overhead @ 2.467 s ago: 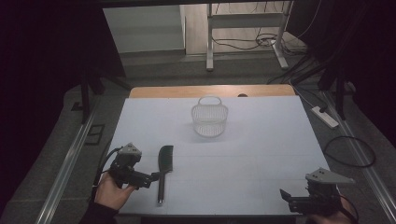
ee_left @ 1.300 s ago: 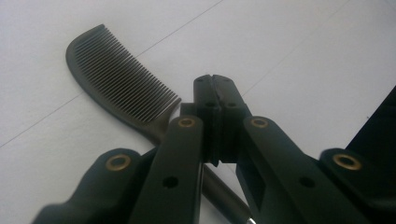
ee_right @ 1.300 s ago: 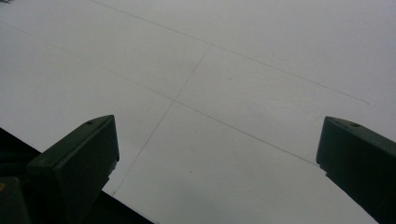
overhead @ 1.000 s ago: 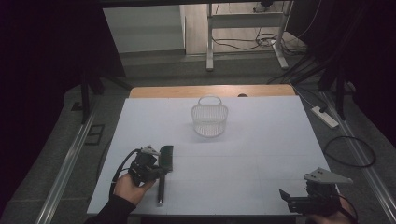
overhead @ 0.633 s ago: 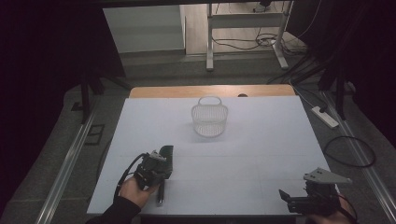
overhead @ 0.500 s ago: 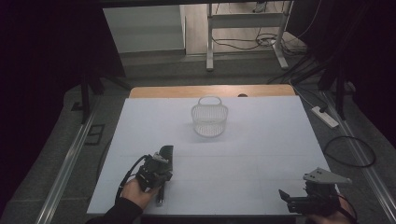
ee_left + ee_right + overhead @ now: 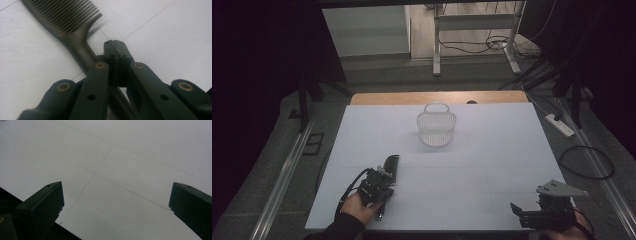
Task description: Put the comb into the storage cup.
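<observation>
A black comb [image 7: 391, 163] lies on the white table [image 7: 492, 165] at the front left, teeth end pointing away from me. My left gripper [image 7: 380, 183] is low over its handle. In the left gripper view the comb [image 7: 75, 27] runs from upper left down under the gripper [image 7: 114, 42], whose jaws are shut tip to tip just right of the handle, with nothing seen between them. My right gripper [image 7: 517, 213] rests at the front right edge; in the right gripper view its jaws [image 7: 116, 192] stand wide open over bare table.
A small white wire basket [image 7: 436, 128] with a handle stands at the middle back of the table. Past the table's far wooden edge are a metal frame, cables and a power strip [image 7: 558, 125] on the floor.
My left gripper has moved right from beside the comb onto its handle and come down lower. The right gripper, comb and basket have stayed put.
</observation>
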Demonstrator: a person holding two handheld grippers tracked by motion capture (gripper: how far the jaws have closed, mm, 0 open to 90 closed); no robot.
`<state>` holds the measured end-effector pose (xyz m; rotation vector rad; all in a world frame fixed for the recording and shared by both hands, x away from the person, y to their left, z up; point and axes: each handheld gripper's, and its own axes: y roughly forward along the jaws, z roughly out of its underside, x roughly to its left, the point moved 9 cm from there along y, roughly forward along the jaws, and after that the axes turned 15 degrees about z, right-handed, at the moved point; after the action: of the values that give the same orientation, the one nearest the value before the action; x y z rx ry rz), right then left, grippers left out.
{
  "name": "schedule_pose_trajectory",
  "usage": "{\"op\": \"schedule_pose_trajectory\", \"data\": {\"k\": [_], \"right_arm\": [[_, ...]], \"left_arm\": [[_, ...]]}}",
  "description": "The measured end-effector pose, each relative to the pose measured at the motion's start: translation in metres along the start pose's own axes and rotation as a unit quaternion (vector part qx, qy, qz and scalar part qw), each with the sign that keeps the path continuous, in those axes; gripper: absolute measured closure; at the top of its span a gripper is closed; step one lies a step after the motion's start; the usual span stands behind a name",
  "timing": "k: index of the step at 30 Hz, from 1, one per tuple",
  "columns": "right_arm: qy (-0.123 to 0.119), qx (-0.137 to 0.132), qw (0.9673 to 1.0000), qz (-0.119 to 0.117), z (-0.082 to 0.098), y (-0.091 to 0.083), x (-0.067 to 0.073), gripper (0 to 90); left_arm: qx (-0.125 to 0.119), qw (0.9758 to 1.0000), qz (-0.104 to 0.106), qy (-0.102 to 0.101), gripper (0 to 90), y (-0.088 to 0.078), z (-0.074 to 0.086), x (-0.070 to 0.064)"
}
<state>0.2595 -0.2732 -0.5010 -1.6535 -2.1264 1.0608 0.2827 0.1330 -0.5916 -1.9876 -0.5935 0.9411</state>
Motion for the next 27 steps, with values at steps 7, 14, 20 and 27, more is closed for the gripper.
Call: {"op": "schedule_pose_trajectory", "data": {"k": [7, 14, 20, 27], "right_arm": [[0.0, 0.0, 1.0, -0.001, 0.0, 0.0, 0.0, 0.3], [0.001, 0.0, 1.0, -0.001, 0.0, 0.0, 0.0, 0.3], [0.0, -0.001, 1.0, -0.002, 0.0, 0.0, 0.0, 0.4], [0.0, -0.001, 1.0, -0.002, -0.001, 0.0, 0.0, 0.4]], "left_arm": [[0.005, 0.9999, -0.001, -0.011, 89.3, -0.002, 0.003, 0.005], [0.023, 0.9997, -0.008, -0.009, 89.3, 0.0, 0.007, 0.003], [0.022, 0.9994, -0.02, -0.02, 89.3, -0.004, 0.008, 0.009], [0.024, 0.9983, -0.039, -0.037, 89.2, -0.009, 0.01, 0.017]]}}
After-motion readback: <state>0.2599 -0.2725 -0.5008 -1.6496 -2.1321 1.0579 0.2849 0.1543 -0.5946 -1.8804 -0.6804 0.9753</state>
